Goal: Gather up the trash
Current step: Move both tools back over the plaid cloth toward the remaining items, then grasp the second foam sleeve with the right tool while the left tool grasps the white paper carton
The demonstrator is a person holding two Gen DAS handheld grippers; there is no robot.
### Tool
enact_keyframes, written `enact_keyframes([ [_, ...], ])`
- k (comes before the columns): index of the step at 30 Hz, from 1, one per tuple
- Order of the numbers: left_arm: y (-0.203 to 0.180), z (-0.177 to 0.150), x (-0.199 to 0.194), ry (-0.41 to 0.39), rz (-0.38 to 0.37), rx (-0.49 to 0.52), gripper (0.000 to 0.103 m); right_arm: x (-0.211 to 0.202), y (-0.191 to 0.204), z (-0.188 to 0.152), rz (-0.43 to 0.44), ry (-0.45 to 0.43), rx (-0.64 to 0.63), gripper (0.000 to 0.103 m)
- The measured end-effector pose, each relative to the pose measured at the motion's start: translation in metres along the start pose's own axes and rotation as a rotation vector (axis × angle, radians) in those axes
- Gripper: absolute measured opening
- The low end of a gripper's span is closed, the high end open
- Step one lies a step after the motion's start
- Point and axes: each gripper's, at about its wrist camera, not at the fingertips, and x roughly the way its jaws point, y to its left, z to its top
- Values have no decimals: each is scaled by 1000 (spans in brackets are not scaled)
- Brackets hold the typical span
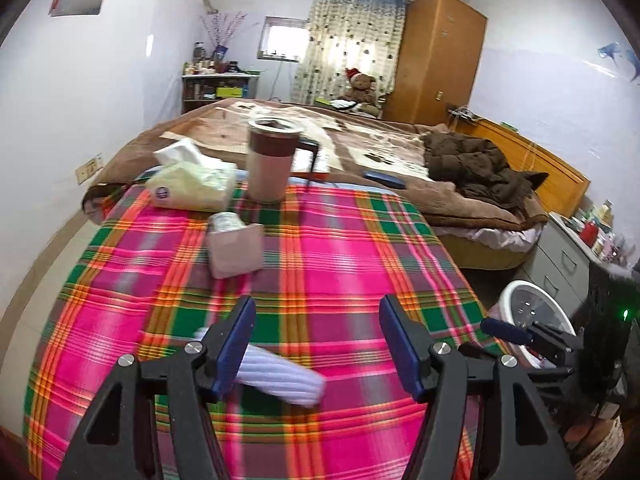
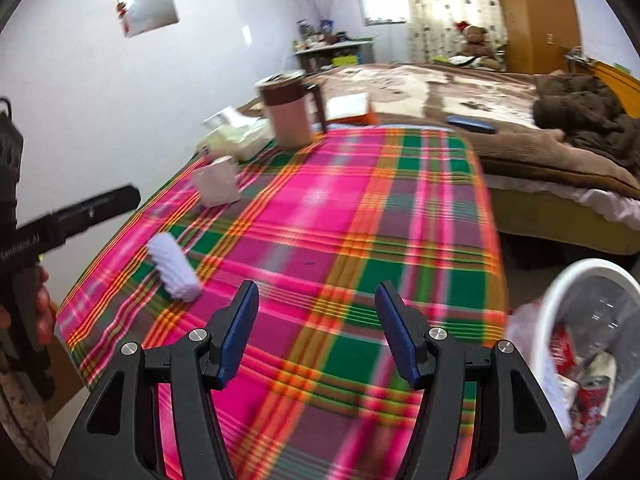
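Note:
A white ribbed foam sleeve (image 1: 280,380) (image 2: 174,272) lies loose on the plaid tablecloth (image 1: 340,248) (image 2: 340,208), near its front left part. My left gripper (image 1: 318,344) hovers over it, open; the sleeve shows under the left finger (image 1: 236,344), not pinched. In the right wrist view the left gripper's finger (image 2: 96,204) juts in from the left, a hand behind it. My right gripper (image 2: 316,336) is open and empty over the cloth's near right part. A white trash bin (image 2: 556,320) (image 1: 508,292) with red wrappers stands off the table's right edge.
At the table's far left stand a tissue pack (image 1: 192,184), a lidded pink-brown jug (image 1: 268,160) and a small pink box (image 1: 236,248). A bed (image 1: 360,136) with a brown jacket lies beyond. Grey drawers (image 1: 560,256) stand at the right.

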Motion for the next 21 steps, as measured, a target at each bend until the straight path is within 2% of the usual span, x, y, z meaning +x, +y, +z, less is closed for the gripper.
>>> enact_keyframes([
  [4,22,3,0,6,35,-10,68,16,23,1,54,32,-55,62],
  [13,65,15,13,23,62,-57,68,57,78,6,175,110,-192,62],
  [21,82,22,41,62,51,-56,68,97,116,13,228,189,-299,62],
])
